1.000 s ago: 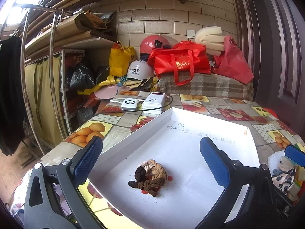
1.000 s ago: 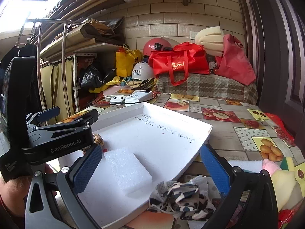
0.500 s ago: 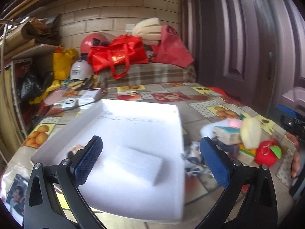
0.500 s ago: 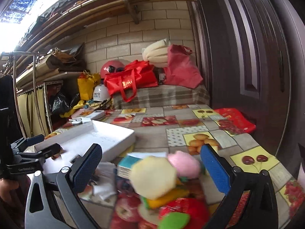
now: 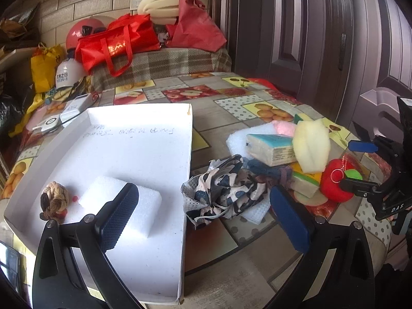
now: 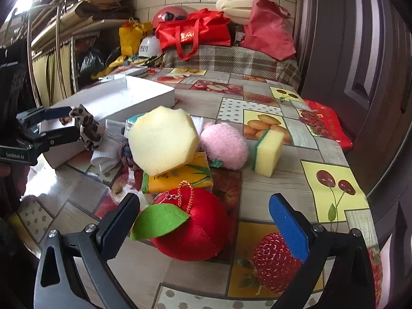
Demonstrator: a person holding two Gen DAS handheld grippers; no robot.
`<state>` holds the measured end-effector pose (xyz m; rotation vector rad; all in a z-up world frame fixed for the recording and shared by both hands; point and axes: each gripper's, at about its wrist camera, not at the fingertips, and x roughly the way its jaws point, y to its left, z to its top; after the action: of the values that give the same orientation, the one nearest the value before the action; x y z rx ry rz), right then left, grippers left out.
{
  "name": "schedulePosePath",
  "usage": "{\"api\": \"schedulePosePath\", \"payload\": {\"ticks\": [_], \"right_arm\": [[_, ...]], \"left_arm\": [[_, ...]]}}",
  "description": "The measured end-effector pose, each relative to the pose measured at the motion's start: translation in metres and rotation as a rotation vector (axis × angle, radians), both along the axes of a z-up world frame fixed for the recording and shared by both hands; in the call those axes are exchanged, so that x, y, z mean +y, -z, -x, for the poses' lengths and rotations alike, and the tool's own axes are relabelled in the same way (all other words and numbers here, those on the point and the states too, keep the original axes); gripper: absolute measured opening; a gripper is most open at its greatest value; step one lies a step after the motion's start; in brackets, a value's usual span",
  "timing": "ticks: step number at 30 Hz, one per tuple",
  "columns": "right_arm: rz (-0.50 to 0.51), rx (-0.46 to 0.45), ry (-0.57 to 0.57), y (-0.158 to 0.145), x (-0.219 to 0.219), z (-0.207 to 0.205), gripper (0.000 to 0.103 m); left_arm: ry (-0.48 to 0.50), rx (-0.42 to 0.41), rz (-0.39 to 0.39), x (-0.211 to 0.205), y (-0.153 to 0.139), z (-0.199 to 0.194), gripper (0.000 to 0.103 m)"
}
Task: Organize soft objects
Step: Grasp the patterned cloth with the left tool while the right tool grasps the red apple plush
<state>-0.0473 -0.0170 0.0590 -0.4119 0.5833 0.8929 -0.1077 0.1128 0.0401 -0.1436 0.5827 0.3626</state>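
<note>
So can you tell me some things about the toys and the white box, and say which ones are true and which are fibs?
1. The white tray holds a foam block and a rope knot. True.
2. The right gripper squeezes the red plush apple. False: open, fingers either side.
3. The pink puff lies in the tray. False: on the table.
4. The left gripper is open. True.
</note>
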Motion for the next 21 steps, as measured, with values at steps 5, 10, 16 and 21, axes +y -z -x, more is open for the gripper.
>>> {"api": "schedulePosePath", "payload": {"ticks": [5,10,16,21], "right_arm": [[0.079,0.096,-0.009,0.018,0.016,-0.011,0.064],[0.011,0.146,0.0,0.018,0.0,-0.014,0.059],[-0.111,0.123,0.065,0.005,-0.025,-0.012,0.058],[-0.231,0.023,0.111,-0.019,-0.034,-0.004,0.058]], "left_arm": [[0.03,0.059,-0.072,-0.014,0.005,-0.019,0.099],[0.048,0.063,-0.094,-0.017,0.007,-0.018,0.037],[0.049,-0.055,-0.141,-0.025,-0.006,0.003,0.036],[0.006,-0.109,-0.135,-0.018,-0.013,0.014,0.036]]}}
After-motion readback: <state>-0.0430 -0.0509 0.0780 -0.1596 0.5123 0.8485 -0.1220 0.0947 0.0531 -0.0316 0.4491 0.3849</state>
